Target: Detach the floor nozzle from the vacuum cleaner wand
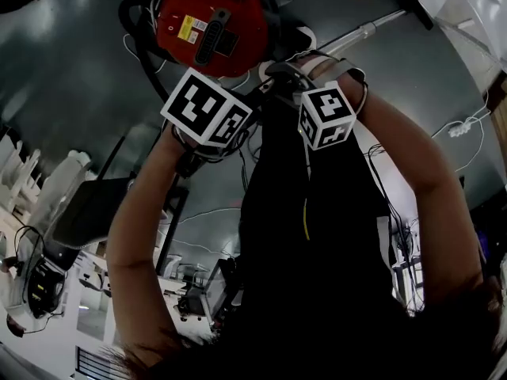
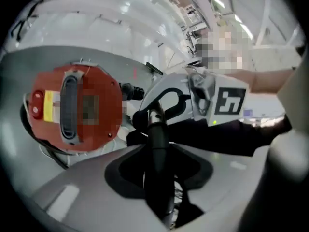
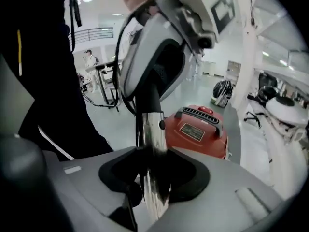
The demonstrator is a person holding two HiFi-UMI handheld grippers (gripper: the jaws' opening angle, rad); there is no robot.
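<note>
**Chrome wand gripped far from its nozzle**

Right gripper (image 3: 153,164) is clamped on the wand (image 3: 150,129), and left gripper (image 2: 157,146) on the black handle (image 2: 155,123) just above it, near the red vacuum (image 1: 210,26). The nozzle (image 1: 413,3) lies at the wand's far end, well apart from both. A pull from here may part handle from wand instead, or the pads may slide on the slick tube.

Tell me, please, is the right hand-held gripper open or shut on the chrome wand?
Shut: the chrome wand passes between the jaws of the right hand-held gripper, pinched on both sides.
</note>
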